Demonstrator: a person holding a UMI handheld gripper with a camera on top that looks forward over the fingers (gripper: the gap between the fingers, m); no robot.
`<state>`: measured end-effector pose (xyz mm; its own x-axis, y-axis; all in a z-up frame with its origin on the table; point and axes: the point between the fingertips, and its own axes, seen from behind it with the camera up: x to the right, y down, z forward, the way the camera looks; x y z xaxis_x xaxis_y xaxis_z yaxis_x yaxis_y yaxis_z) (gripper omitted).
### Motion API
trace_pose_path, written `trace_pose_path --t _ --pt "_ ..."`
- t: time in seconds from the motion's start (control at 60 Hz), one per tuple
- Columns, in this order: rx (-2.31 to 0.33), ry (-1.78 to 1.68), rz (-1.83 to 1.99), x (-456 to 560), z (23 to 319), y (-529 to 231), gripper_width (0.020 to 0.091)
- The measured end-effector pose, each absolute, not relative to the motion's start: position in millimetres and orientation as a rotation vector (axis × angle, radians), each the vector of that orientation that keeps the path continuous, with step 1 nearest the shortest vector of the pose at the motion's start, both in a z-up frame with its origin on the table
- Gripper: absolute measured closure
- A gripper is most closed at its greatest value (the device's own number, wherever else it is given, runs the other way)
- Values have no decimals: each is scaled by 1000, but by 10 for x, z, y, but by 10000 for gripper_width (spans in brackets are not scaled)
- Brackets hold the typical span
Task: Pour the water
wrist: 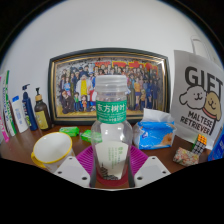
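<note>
Gripper (pixel 111 160) fingers pinch the bottle (pixel 111 125), upright between the pads. Not tilted, pouring not begun. Yellow bowl (pixel 51 149) sits just left of fingers, likely target.

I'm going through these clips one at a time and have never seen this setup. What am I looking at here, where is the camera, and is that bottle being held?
There is no robot: a person carries a hand-held two-finger claw, and the one picture comes from a wide-angle camera riding on it, looking forward along the fingers. The purple pads are part of the claw. Between them stands a clear plastic bottle with a white cap and green label; both pads appear to press on it, so it looks gripped. Behind it on the wooden table are a yellow bowl, a blue tissue pack, some small bottles, a framed group photo and a printed bag.
</note>
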<state>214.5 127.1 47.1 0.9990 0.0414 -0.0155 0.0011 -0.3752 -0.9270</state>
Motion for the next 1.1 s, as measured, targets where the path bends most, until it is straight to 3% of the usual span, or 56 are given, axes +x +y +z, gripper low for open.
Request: trace_pose_path --t 0.067,0.217,0.333,0.367,0.75,1.1 --pt "-1939 -32 46 2141 492 1271 658" --pt "-1952 -20 60 2152 485 1245 551" --pt "-2000 6 42 2207 477 1142 273" --pt "-2006 14 25 2240 490 1106 237" --pt "-2107 -21 -78 2164 872 23 248" --pt "-2159 -15 -77 1588 1683 -1578 249"
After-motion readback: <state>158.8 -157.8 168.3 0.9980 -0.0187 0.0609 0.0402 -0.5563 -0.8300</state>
